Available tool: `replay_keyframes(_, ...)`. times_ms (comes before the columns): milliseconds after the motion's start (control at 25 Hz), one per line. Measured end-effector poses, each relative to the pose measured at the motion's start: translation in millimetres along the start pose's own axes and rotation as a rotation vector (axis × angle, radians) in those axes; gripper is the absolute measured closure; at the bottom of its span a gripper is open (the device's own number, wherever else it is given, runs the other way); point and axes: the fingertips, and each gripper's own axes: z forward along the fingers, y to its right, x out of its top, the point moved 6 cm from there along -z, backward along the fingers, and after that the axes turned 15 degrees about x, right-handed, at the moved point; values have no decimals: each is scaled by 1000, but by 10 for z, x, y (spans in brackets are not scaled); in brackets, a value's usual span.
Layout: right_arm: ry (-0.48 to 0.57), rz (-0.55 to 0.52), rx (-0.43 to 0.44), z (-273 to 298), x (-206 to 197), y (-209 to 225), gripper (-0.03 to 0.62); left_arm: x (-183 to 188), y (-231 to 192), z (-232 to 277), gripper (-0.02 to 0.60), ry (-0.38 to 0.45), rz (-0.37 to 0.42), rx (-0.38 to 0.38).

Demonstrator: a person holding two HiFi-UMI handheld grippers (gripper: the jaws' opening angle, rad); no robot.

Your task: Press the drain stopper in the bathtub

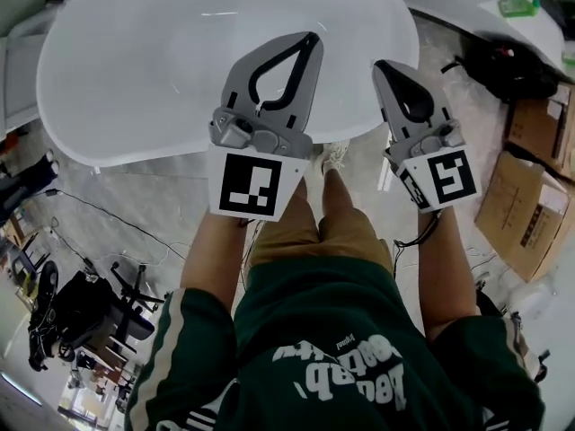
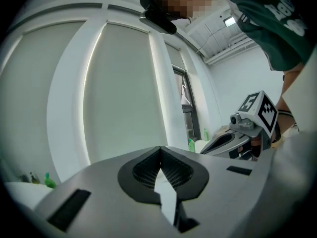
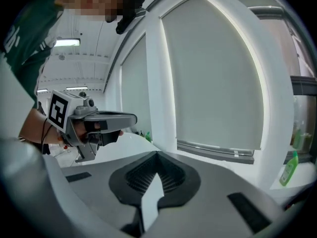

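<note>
The white oval bathtub [image 1: 135, 79] fills the upper part of the head view; I see no drain stopper in its bright basin. My left gripper [image 1: 313, 39] hangs over the tub's near right side, its jaws meeting at the tips with nothing between them. My right gripper [image 1: 380, 65] is held beside it over the tub's right rim, also shut and empty. In the left gripper view the closed jaws [image 2: 160, 148] point at a window wall, with the right gripper [image 2: 233, 138] to the side. The right gripper view shows its closed jaws [image 3: 157, 153] and the left gripper [image 3: 106, 119].
Cardboard boxes [image 1: 530, 187] and a black bag [image 1: 508, 65] lie on the floor to the right. A green bottle [image 1: 518, 5] stands on a white ledge at top right. A black chair and gear [image 1: 85, 317] sit lower left, with cables across the floor. My shoe [image 1: 334, 155] is by the tub.
</note>
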Motion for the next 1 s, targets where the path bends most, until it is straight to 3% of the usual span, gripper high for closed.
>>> replay_keyframes(320, -141, 37, -17, 704, -750, 251, 579, -1045, -243, 355, 572, -52, -81, -70)
replay_keyframes(520, -170, 98, -52, 1003, -1205, 365, 579, -1697, -300, 484, 572, -110, -177, -96)
replay_keyframes(600, -198, 83, -33, 1134, -1414, 428, 579, -1917, -275, 575, 574, -126, -176, -92)
replay_keyframes(760, -249, 73, 0, 1369, -1824, 620, 579, -2361, -184, 728, 574, -184, -253, -92)
replay_keyframes(1000, -340, 133, 74, 1579, -2472, 945, 579, -2833, 33, 1005, 574, -218, -262, -57)
